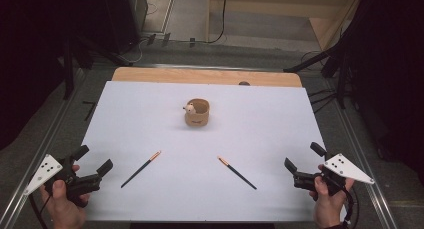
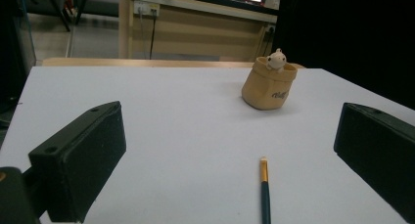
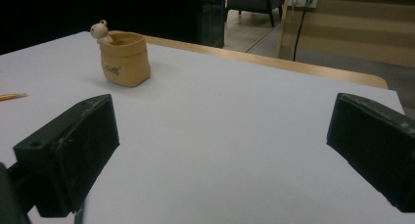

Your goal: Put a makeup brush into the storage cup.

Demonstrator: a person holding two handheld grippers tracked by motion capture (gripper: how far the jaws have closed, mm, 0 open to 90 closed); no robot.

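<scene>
A small tan sack-shaped holder (image 1: 197, 113) with a little white figure on its rim stands upright at the middle of the white table sheet (image 1: 150, 119). It is also in the left gripper view (image 2: 269, 85) and the right gripper view (image 3: 123, 60). Two dark chopsticks with orange tips lie flat nearer me, one on the left (image 1: 141, 168) (image 2: 265, 190) and one on the right (image 1: 237, 172). My left gripper (image 1: 92, 161) is open at the front left corner. My right gripper (image 1: 304, 157) is open at the front right edge. Both hold nothing.
A wooden table edge (image 1: 205, 76) shows beyond the sheet. Dark stands (image 1: 75, 54) and cables flank the table on the floor. A wooden counter (image 2: 195, 28) stands farther back.
</scene>
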